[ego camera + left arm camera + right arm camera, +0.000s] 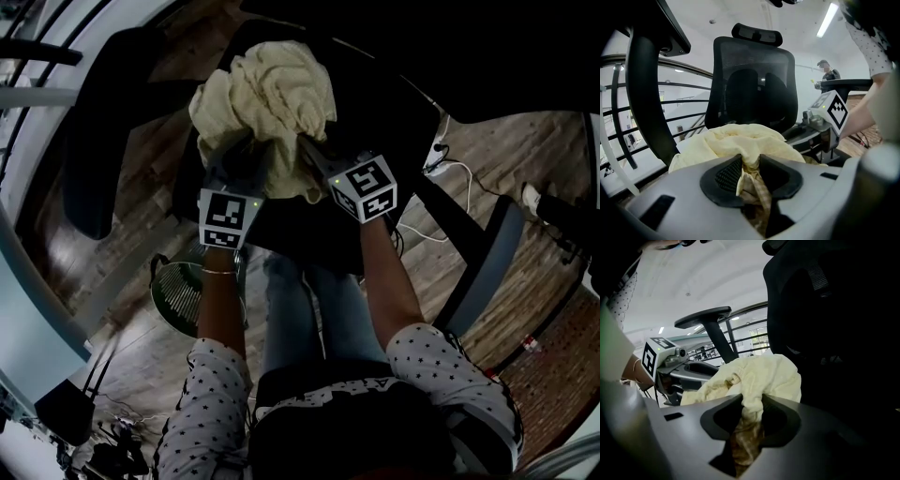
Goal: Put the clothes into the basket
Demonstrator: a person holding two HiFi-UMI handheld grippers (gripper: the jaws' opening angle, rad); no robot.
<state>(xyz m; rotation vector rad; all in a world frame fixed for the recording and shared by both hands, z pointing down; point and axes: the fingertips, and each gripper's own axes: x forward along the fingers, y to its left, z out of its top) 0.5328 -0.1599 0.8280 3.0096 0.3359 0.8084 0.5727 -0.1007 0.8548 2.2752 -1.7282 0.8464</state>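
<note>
A crumpled pale yellow cloth (267, 98) lies bunched on the seat of a black office chair (375, 103). My left gripper (246, 157) is shut on a fold at the cloth's near left; in the left gripper view the cloth (736, 140) is pinched between the pads of that gripper (750, 171). My right gripper (309, 152) is shut on the near right side, and the right gripper view shows a twist of the cloth (759, 376) squeezed in its jaws (752, 413). A round green ribbed container (180, 292), perhaps the basket, stands on the floor under my left forearm.
The chair's tall mesh back (754, 89) rises just behind the cloth, with an armrest (703, 317) at the side. A white cable and power strip (441, 155) lie on the wooden floor to the right. Railings (618, 117) run along the left. A person (827, 70) stands far off.
</note>
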